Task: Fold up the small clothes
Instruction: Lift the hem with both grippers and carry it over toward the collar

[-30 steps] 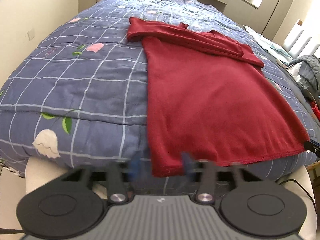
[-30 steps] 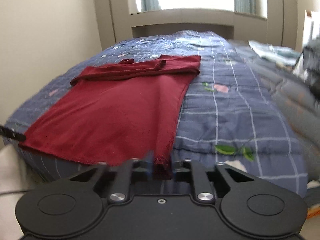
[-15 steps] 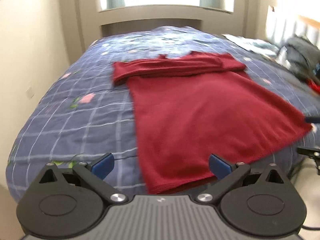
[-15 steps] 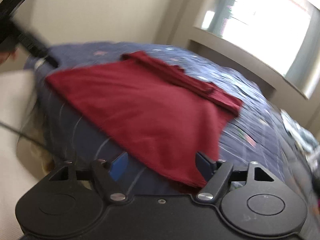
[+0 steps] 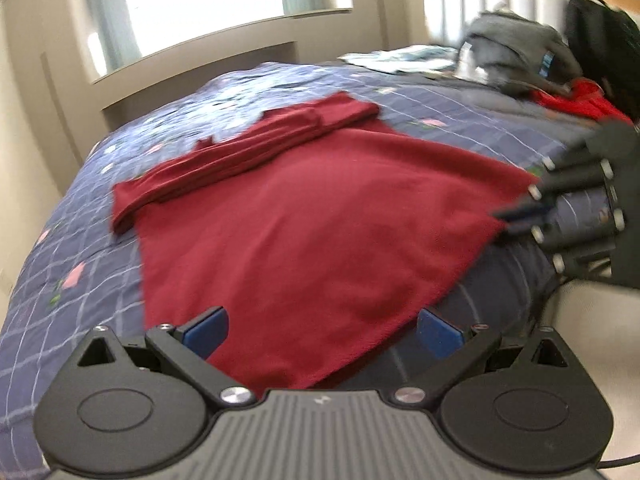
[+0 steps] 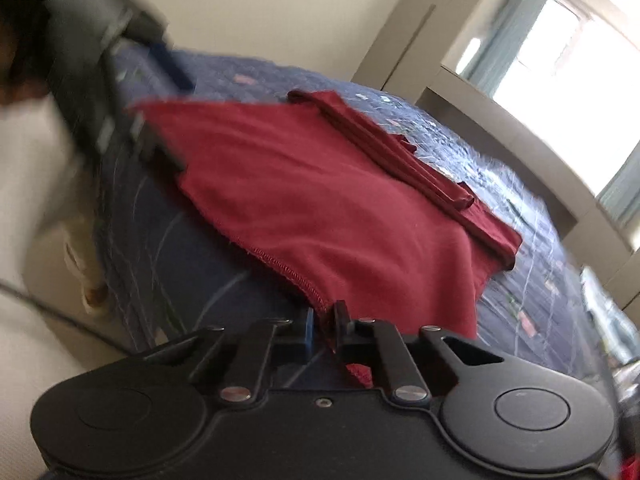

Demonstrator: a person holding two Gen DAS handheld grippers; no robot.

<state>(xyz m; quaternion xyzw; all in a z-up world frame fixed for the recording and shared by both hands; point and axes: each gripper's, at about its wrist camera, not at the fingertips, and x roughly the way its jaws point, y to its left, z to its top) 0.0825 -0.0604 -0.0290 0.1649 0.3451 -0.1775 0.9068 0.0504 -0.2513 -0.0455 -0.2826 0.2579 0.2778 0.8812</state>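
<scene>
Blue pads on the left gripper [image 5: 322, 330] stand wide apart, with the near hem corner of the red shirt [image 5: 320, 220] lying loose between and just ahead of them; a second ago these same pads were pinched narrow at that hem, so the cloth has been let go on this side. The right gripper [image 6: 322, 326] has gone the other way: open half a second ago, it is now drawn narrow with the stitched hem corner of the shirt [image 6: 320, 200] caught between its pads, a tag of red cloth hanging below them. From the left view that gripper [image 5: 516, 214] shows blurred at the shirt's far corner. The shirt lies flat on the blue checked quilt [image 5: 80, 260], sleeves already folded across the chest end, hem at the bed's edge. By my judgement the bottom-up fold is only half prepared: one corner is held, and the left must close on its corner before both can lift together.
</scene>
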